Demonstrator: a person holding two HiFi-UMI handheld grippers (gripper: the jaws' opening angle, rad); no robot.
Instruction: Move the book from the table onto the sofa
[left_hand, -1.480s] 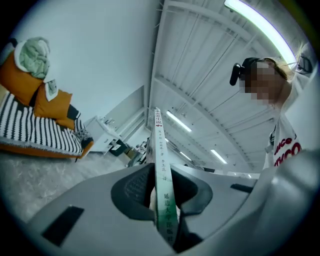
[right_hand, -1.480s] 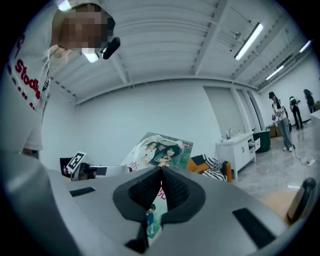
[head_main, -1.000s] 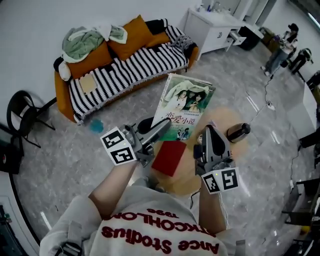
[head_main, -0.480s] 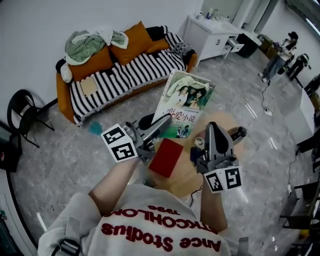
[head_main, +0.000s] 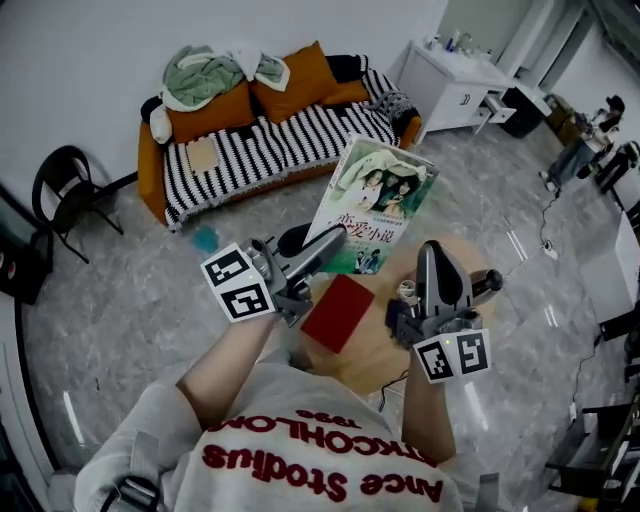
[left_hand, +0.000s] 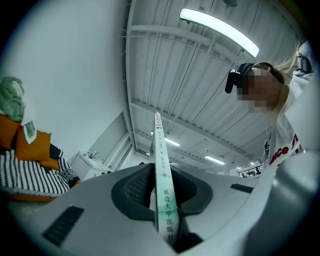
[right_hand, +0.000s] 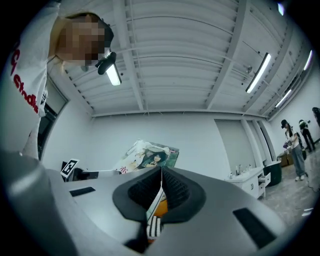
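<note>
Since a second ago my view has swung towards the orange sofa with the black-and-white striped cover (head_main: 280, 140), which now sits nearer the middle of the head view. Both my hands have come up a little over the round wooden counter (head_main: 368, 355). The grip has not changed.

My left hand-held gripper (head_main: 327, 246) is clamped narrowly on the spine edge of the green paperback book with a photo cover (head_main: 378, 205), at its lower left corner. The book stands up and away from the jaws, tilted, off the counter and well short of the sofa. My right hand-held gripper (head_main: 431, 258) is closed on nothing, just right of the book's lower edge and apart from it.

I count two hand-held grippers, one photo-cover book, one flat red book (head_main: 338, 312) lying on the counter, and one sofa.
</note>
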